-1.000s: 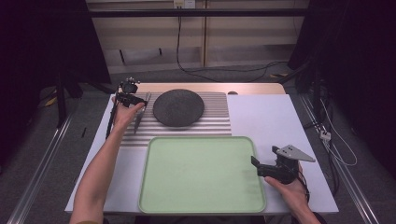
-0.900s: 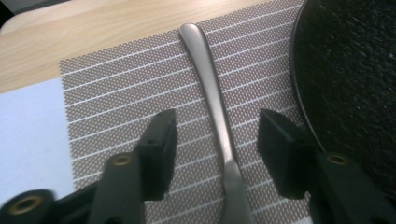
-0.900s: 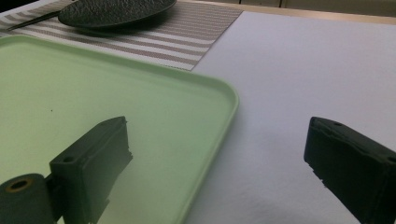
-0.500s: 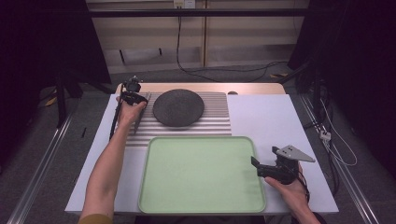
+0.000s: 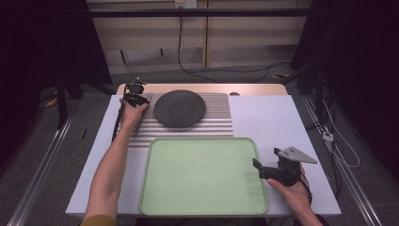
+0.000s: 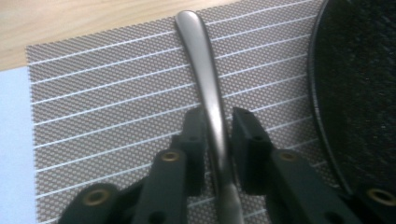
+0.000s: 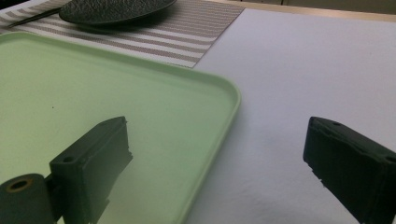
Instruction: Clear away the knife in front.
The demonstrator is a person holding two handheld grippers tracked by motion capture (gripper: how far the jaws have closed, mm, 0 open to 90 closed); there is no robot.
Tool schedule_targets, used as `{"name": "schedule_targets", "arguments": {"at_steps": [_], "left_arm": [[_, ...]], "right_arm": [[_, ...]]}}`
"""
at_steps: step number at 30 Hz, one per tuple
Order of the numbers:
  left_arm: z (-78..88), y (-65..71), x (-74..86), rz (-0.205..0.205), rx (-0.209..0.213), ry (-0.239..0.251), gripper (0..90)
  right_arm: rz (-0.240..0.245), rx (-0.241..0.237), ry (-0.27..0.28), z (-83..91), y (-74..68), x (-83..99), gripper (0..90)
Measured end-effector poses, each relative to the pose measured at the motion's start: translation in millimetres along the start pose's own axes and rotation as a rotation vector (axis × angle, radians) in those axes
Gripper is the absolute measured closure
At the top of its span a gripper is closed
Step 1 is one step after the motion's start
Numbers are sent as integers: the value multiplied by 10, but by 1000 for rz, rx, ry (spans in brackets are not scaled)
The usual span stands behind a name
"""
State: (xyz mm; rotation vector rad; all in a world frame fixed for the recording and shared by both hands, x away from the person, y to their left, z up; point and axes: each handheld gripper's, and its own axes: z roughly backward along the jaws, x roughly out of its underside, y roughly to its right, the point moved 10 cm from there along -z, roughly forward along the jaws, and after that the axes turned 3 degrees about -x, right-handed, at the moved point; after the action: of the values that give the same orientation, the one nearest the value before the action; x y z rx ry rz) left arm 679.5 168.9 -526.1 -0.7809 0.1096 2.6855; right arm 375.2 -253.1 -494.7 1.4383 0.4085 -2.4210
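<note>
A silver metal utensil [image 6: 205, 70] lies on the striped placemat [image 5: 216, 123], just left of the dark round plate [image 5: 179, 108]. In the left gripper view its rounded handle end points away from me. My left gripper [image 6: 218, 116] is down on the mat with both jaws pressed along the handle. In the high view the left gripper [image 5: 136, 96] sits at the mat's far left corner. My right gripper [image 5: 259, 168] rests at the right rim of the green tray [image 5: 197, 141]. It stands open, jaws wide [image 7: 224, 154], nothing between them.
The white table cover [image 5: 277, 122] lies bare to the right of the mat and tray. The plate's rim [image 6: 322, 116] runs close beside my left gripper's right jaw. A cable trails from the left gripper along the table's left side.
My left gripper has shifted slightly right, onto the utensil beside the plate. The right gripper has stayed put.
</note>
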Motion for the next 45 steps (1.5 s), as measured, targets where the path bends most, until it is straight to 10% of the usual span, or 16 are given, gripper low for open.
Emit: {"name": "schedule_targets", "arguments": {"at_steps": [29,45], "left_arm": [[55,60,33,-39,-12,-92,802],[304,66,33,-43,26,-44,802]], "right_arm": [[7,1,0,10,-16,0,77],[15,-4,2,11,-38,-6,77]]}}
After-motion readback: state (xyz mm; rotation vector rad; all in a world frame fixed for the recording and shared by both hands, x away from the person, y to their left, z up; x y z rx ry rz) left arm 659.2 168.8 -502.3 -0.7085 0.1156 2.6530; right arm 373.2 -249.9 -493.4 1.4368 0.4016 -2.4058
